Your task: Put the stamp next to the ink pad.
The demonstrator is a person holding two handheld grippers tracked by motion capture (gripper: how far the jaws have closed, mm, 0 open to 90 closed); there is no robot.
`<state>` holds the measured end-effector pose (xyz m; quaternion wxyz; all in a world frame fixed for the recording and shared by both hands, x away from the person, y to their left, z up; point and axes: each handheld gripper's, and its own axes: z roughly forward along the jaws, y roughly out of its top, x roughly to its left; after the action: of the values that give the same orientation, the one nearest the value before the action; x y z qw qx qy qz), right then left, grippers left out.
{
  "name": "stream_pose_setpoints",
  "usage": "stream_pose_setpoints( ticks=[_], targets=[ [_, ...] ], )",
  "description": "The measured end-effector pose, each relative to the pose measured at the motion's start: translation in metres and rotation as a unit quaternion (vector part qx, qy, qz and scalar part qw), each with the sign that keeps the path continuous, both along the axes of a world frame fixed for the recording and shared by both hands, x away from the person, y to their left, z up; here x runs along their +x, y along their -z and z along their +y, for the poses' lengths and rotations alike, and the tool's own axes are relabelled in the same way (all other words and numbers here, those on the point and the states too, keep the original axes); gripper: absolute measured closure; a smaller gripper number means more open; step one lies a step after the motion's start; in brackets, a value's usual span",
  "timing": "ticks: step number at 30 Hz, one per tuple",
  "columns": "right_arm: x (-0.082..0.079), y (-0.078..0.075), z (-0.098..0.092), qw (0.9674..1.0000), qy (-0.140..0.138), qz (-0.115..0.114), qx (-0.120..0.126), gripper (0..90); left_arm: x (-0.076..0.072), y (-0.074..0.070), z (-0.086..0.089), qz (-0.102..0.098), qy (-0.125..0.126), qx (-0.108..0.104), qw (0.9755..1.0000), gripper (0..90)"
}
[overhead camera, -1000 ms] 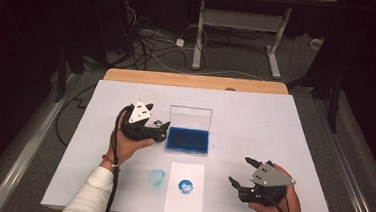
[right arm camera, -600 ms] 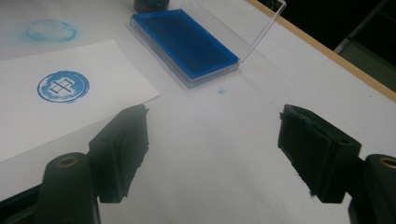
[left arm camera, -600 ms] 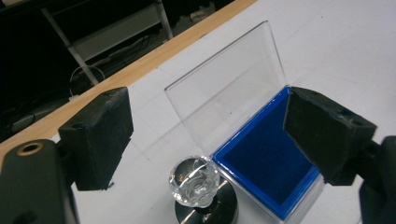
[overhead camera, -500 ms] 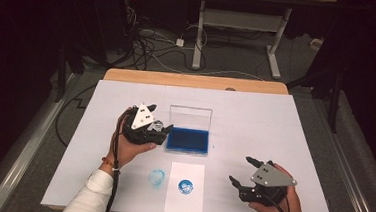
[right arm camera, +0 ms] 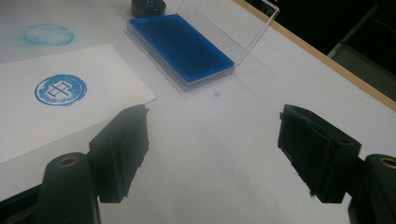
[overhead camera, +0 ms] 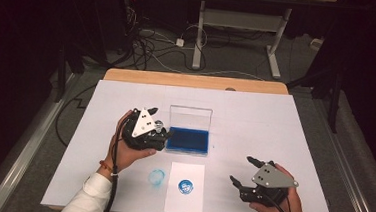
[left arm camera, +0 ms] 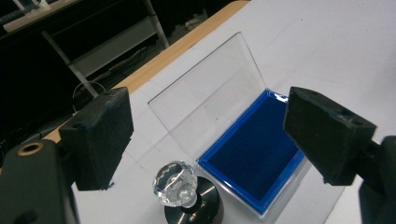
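A stamp with a clear faceted knob (left arm camera: 175,184) on a black round base (left arm camera: 194,211) stands on the white table, just left of an open ink pad box (overhead camera: 188,139). The box has a blue pad (left arm camera: 254,154) and a clear lid (left arm camera: 210,105) standing upright. My left gripper (overhead camera: 157,134) hovers over the stamp, open (left arm camera: 212,135); the knob sits low between the jaws and neither pad touches it. My right gripper (overhead camera: 240,170) rests near the front right, open (right arm camera: 212,149) and holding nothing.
A white sheet (overhead camera: 185,198) with a round blue stamp print (right arm camera: 60,89) lies in front of the ink pad. A faint blue ring smudge (overhead camera: 157,176) marks the table to its left. The table's wooden far edge (overhead camera: 193,80) runs behind the box.
My left gripper has shifted slightly to the right, toward the ink pad. The right gripper has kept still.
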<state>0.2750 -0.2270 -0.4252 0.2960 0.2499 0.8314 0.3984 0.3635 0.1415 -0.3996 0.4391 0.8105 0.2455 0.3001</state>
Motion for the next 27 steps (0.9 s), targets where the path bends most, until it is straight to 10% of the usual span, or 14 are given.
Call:
stream_pose_setpoints(
  ticks=[27],
  targets=[
    [-0.002, -0.004, -0.002, 0.9998, 0.008, -0.018, 0.007, 23.9, -0.032, -0.004, 0.018, -0.021, 0.015, 0.011, 0.9996, 16.1]
  ],
)
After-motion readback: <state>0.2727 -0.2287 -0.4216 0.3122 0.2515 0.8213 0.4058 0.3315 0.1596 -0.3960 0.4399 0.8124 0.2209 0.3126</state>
